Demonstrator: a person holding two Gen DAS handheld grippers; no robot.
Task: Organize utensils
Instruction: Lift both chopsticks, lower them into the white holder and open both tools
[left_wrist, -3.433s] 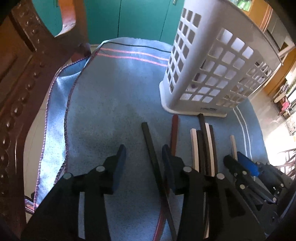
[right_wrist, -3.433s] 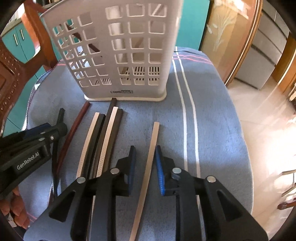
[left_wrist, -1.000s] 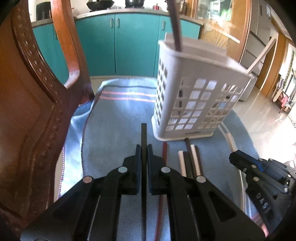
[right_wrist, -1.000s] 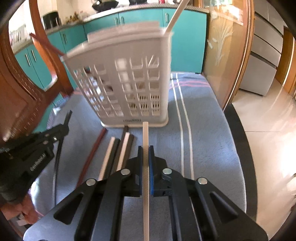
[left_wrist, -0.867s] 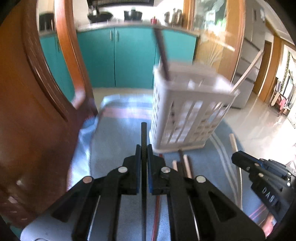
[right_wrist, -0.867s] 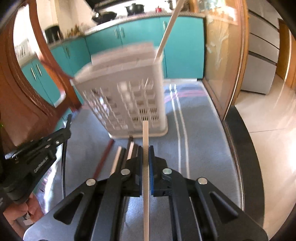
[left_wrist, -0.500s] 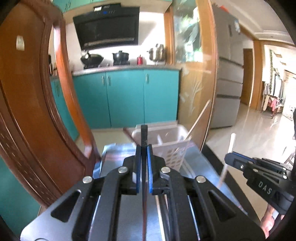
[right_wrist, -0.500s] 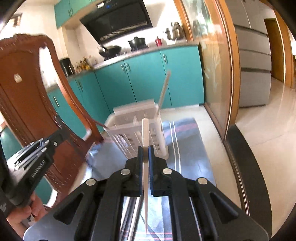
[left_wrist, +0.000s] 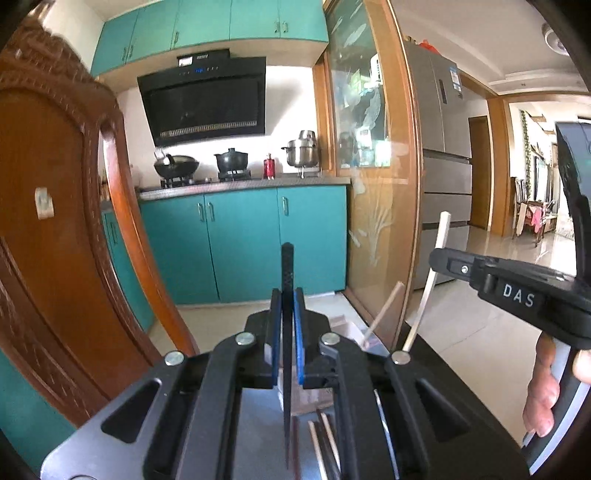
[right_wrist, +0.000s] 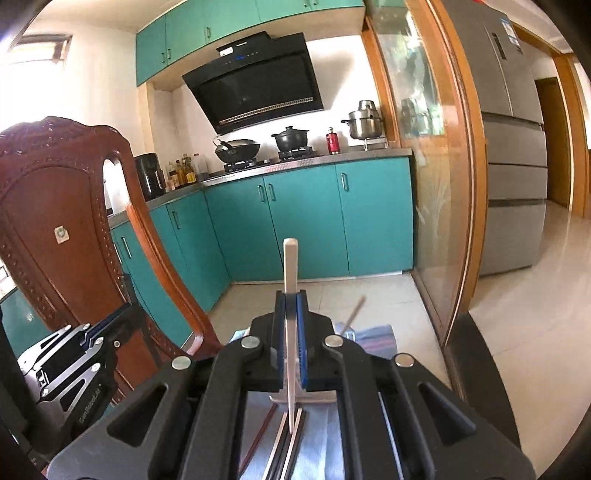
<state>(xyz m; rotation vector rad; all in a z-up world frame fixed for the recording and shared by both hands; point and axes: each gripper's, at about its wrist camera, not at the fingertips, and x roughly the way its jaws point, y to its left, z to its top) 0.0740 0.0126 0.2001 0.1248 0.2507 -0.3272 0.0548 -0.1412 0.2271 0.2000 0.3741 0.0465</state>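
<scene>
Left hand-held gripper (left_wrist: 287, 332) clamps a slim, seemingly textured black stick (left_wrist: 287, 273); right hand-held gripper (right_wrist: 291, 332) a pale flat one (right_wrist: 290, 266).

teal cabinets (right_wrist: 303, 225), carved wooden chair (right_wrist: 55, 229), pale tiled floor (right_wrist: 535, 314)

white "das" on the right tongs (left_wrist: 439, 258), "genrobot.ai" on the left tongs (right_wrist: 122, 314) body
</scene>
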